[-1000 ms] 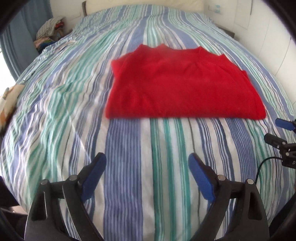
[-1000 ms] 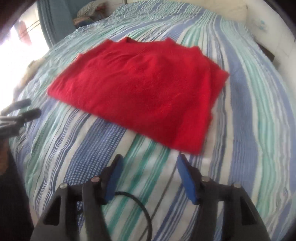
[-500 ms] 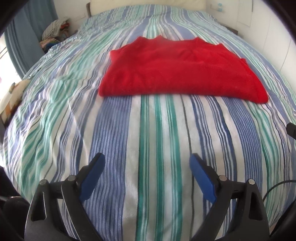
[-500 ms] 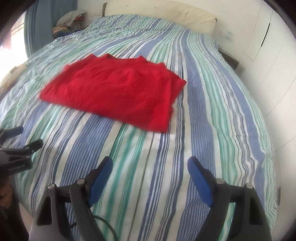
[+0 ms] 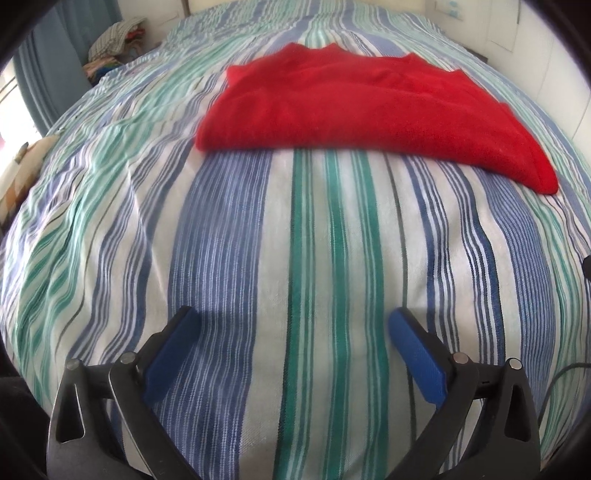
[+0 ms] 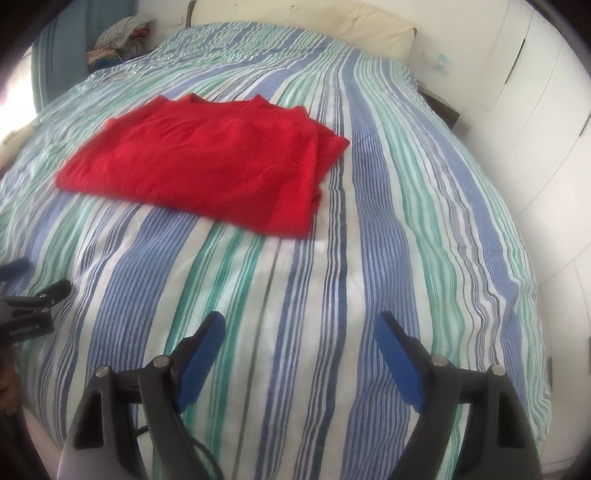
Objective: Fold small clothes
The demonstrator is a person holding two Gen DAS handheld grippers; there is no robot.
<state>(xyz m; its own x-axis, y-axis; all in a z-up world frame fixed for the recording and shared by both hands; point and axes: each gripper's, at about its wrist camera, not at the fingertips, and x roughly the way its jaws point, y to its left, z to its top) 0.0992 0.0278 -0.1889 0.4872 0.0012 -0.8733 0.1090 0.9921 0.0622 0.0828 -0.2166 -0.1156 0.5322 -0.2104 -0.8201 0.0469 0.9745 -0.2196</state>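
Note:
A red knitted garment [image 5: 362, 110] lies folded into a flat rectangle on the striped bed cover [image 5: 314, 258], well ahead of both grippers. It also shows in the right wrist view [image 6: 207, 166], ahead and to the left. My left gripper [image 5: 291, 317] is open and empty, low over the cover near the bed's front edge. My right gripper [image 6: 299, 321] is open and empty, also over bare cover. The left gripper's fingers [image 6: 37, 295] show at the left edge of the right wrist view.
A pile of clothes [image 5: 114, 40] sits on furniture beyond the bed's far left corner, next to a blue curtain [image 5: 48, 74]. A cream pillow [image 6: 303, 26] lies at the head. White cupboard doors [image 6: 535, 110] stand along the right side.
Both grippers have drawn back from the red garment towards the bed's front edge, so it sits farther away in both views. Both stay open and empty.

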